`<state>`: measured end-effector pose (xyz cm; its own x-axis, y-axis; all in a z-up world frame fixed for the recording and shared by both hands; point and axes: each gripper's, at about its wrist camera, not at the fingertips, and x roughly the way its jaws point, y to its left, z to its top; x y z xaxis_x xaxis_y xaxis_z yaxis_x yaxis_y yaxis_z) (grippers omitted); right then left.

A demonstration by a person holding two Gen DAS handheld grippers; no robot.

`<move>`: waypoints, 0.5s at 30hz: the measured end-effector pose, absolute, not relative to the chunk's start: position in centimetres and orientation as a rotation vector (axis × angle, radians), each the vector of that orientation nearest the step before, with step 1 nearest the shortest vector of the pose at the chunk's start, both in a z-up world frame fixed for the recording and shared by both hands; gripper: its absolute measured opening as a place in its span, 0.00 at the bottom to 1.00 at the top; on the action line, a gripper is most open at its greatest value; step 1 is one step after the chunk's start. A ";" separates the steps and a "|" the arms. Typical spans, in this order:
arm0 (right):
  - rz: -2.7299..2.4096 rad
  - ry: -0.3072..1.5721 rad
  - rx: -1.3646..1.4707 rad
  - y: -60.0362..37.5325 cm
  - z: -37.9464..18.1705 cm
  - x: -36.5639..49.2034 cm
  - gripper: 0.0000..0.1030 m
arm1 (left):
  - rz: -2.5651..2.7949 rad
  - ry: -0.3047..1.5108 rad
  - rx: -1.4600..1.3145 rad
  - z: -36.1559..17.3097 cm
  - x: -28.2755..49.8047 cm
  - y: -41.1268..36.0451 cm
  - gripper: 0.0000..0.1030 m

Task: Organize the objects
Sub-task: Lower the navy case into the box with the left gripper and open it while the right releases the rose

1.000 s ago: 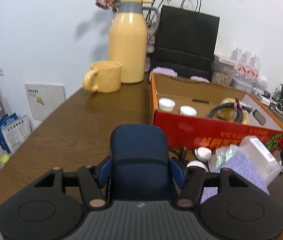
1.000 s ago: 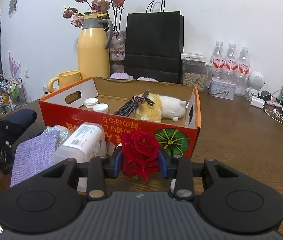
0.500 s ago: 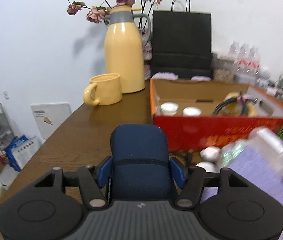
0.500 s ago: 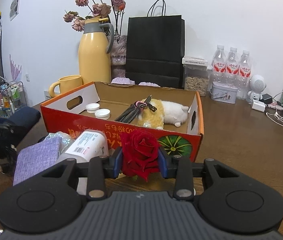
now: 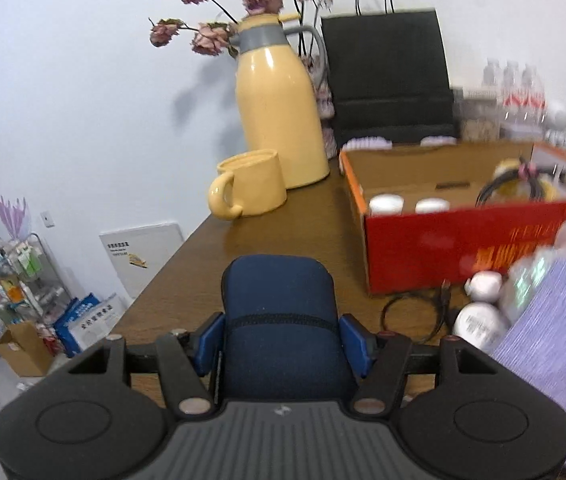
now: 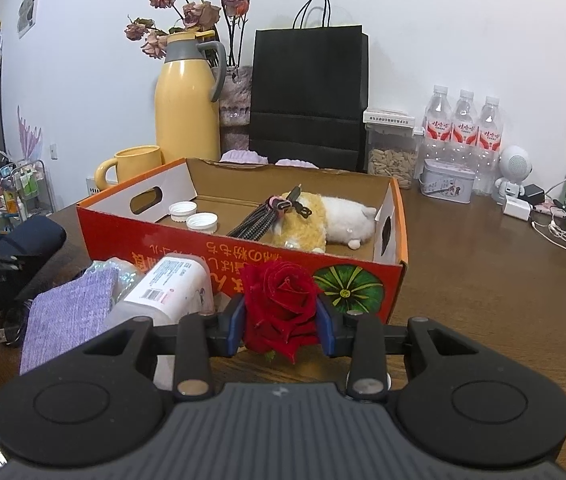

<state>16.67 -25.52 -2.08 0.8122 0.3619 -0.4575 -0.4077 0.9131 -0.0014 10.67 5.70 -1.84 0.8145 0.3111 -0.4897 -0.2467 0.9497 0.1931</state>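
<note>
Since a second ago, both grippers have risen above the brown wooden table [image 6: 483, 264]: the left wrist view now looks more steeply down into the open red-and-orange cardboard box [image 6: 239, 258], and that view has swung left, so the box sits further right in it. The left gripper [image 5: 281, 338] is clamped on a dark blue padded fabric pouch [image 5: 281, 320], its blue fingers [image 5: 207, 338] pressed against both sides, held in the air short of the box's left end. The right gripper [image 6: 281, 322] pinches a red artificial rose [image 6: 279, 306] between its blue pads, held in front of the box's near wall beside the printed green pumpkin.

Inside the box lie two white plastic caps [image 6: 193, 216] near the left end, a bundled black braided cable [image 6: 267, 218] and a yellow-and-white plush toy [image 6: 331, 226]. Outside, against the near wall, rest a lilac woven cloth [image 6: 69, 316], a white labelled plastic bottle [image 6: 167, 286] and a loose black USB cable [image 5: 415, 312]. Behind the box stand a yellow thermos jug with a grey collar [image 6: 187, 104], a yellow ceramic mug [image 6: 135, 166] and a black paper carrier bag [image 6: 309, 92].
</note>
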 end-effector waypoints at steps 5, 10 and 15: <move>0.412 0.442 -0.109 -25.3 -1.2 16.9 0.36 | 0.244 0.482 0.069 1.5 9.9 5.4 0.59; 0.421 0.411 -0.124 -24.6 0.0 17.6 0.36 | 0.167 0.453 0.025 4.1 11.3 4.4 0.59; 0.432 0.381 -0.131 -23.5 1.1 19.0 0.36 | 0.110 0.442 -0.012 5.3 14.0 3.0 0.59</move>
